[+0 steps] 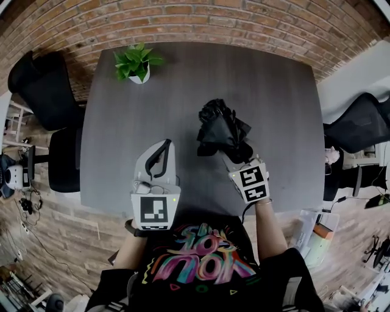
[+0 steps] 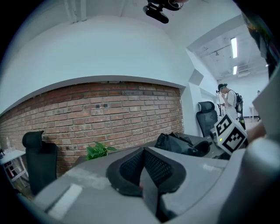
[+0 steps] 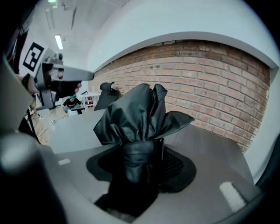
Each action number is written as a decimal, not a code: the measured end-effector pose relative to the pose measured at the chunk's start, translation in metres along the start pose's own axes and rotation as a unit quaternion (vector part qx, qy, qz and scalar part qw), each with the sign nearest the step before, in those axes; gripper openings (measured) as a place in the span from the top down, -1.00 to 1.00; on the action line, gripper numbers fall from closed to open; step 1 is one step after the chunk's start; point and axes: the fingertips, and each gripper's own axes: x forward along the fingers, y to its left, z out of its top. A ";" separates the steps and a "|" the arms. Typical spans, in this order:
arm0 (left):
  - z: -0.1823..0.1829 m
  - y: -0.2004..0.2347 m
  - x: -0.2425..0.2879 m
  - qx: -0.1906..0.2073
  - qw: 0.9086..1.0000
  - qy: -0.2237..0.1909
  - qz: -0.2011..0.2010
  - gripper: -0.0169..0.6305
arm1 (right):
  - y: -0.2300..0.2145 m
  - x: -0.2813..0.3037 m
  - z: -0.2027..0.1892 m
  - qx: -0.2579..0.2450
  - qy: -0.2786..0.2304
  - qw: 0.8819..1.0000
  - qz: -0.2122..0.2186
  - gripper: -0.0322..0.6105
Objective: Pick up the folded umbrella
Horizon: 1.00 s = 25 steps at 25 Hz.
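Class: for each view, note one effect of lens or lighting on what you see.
Head view: fisheye bows the table and the brick wall; corners go black. Left gripper view: ceiling lights blow out white. Right gripper view: the black umbrella in the right tongs loses fold detail in shadow.

Black T-shirt [image 1: 201, 259] with multicoloured lettering; pale grey left gripper [image 1: 163, 147] and right gripper [image 1: 233, 159] bear black-and-white marker cubes [image 1: 153, 210].

Your right gripper [image 1: 233, 157] at centre frame clasping the black folded umbrella [image 1: 220, 129] over the grey table [image 1: 286, 109], your left gripper [image 1: 159, 159] lower left, potted plant [image 1: 137, 63] upper left.
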 end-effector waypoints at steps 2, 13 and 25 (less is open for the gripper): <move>0.000 -0.001 0.002 0.000 1.000 0.001 -0.004 0.94 | -0.004 -0.012 0.010 0.008 -0.020 1.000 -0.004 0.16; 0.001 0.000 0.005 0.005 1.000 -0.004 -0.016 0.95 | -0.018 -0.089 0.057 0.028 -0.137 0.989 -0.036 0.16; 0.003 0.005 0.008 -0.002 1.000 -0.013 -0.018 0.95 | -0.038 -0.137 0.056 0.088 -0.198 0.972 -0.095 0.16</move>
